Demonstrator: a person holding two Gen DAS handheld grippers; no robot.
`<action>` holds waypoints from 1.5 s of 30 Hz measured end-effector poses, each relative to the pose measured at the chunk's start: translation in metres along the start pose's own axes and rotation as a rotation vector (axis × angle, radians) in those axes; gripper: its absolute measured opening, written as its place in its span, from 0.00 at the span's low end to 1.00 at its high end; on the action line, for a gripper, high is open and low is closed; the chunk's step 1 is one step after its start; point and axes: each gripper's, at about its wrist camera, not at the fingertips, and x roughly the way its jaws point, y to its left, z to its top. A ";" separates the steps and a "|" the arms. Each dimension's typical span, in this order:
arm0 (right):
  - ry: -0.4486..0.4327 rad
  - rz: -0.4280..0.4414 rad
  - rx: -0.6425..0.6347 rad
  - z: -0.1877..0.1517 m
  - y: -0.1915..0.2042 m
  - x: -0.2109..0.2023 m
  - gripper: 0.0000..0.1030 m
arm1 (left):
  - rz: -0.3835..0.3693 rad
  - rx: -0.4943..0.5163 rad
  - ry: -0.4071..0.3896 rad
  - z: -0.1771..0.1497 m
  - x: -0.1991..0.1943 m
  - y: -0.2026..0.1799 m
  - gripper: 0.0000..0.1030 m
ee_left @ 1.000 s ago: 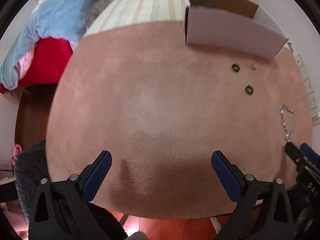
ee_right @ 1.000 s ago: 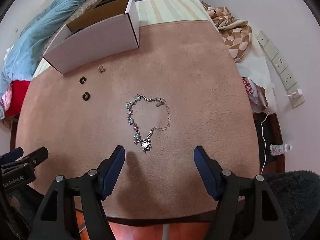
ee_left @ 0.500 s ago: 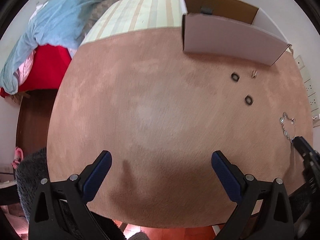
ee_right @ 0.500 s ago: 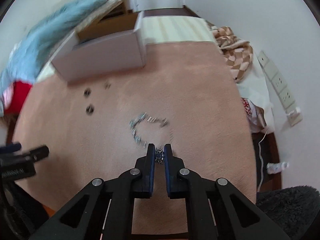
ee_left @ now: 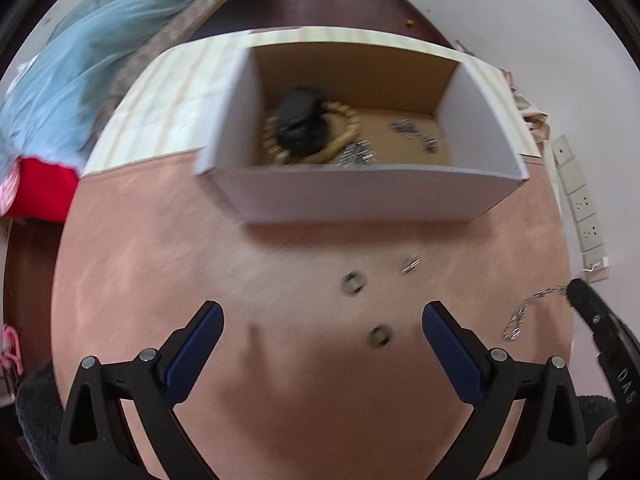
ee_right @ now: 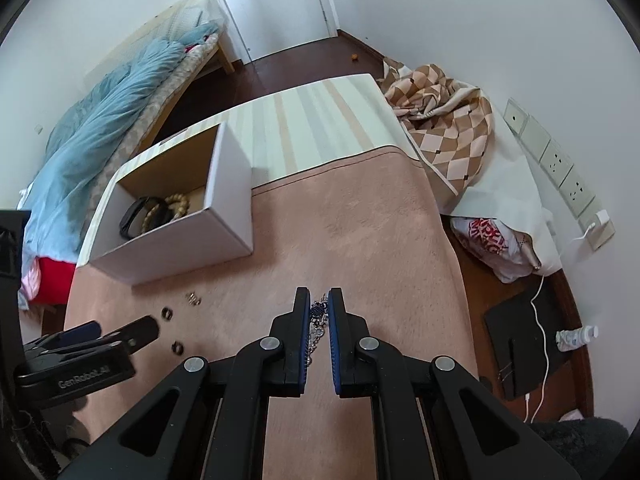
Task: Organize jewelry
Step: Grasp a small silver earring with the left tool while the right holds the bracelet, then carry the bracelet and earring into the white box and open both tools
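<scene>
A silver chain necklace with blue stones [ee_right: 319, 314] is clamped between the nearly closed fingers of the right gripper [ee_right: 319, 300], lifted above the pink plush cloth [ee_right: 360, 248]; the chain is seen hanging from the tips down toward the cloth, its long axis slanted. The left gripper [ee_left: 322, 326] is held wide apart over two small dark rings [ee_left: 353, 282], short of the open white cardboard box [ee_left: 360, 196].

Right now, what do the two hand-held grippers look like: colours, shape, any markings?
Both match. The left hand-held gripper and right hand-held gripper have matte black plastic scissor-like arms with triangular cut-outs, silver round rivets at the pivots, and blue ribbed pads inside the fingers. White lettering on the left one's side reads "GenRobot.AI" in the right view. No cables or sleeves show.
</scene>
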 end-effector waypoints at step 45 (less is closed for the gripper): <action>-0.132 0.219 -0.059 0.092 0.045 -0.085 0.09 | -0.220 0.112 -0.150 0.038 -0.075 0.001 0.06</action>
